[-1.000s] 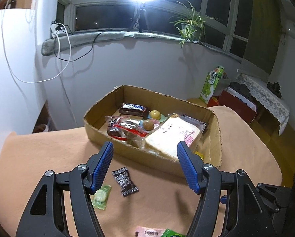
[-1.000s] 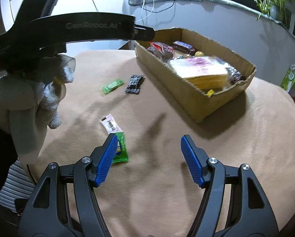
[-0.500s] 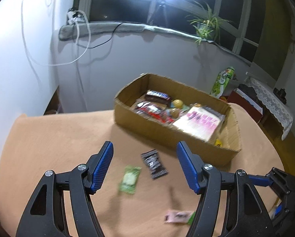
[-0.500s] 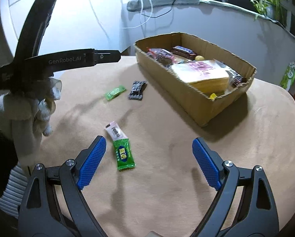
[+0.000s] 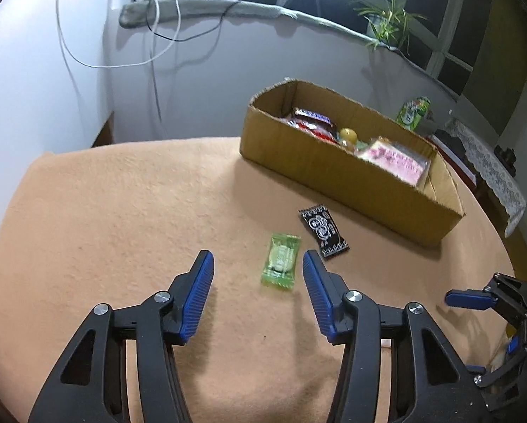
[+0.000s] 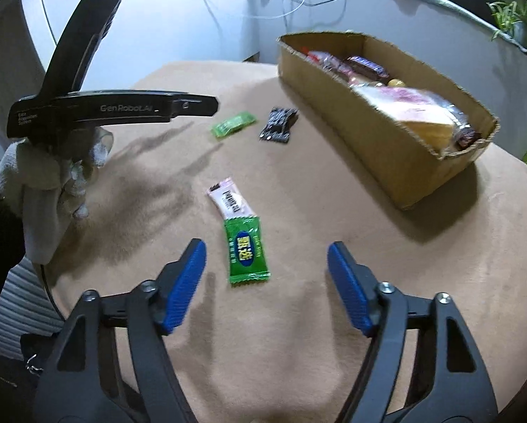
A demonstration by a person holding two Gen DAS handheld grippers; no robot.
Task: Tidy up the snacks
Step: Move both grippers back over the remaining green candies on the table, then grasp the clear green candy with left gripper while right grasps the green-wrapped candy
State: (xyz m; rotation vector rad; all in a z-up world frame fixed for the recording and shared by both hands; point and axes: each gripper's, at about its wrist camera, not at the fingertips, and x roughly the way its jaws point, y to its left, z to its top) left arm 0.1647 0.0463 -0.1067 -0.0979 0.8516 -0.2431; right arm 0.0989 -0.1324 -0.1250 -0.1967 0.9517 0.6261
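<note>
Both grippers hover over loose snacks on the table.
Left gripper and right gripper have jaws wide apart, holding nothing; pale green candy and green sachet lie below; cardboard box contents are partly hidden by its wall.

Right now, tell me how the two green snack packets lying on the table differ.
The pale green packet is translucent with a faint print; the dark green packet is opaque with a blue and yellow label. The pale one lies beside the black packet, ahead of the left gripper; the dark one touches the pink packet, ahead of the right gripper. Both lie flat, outside the cardboard box.
</note>
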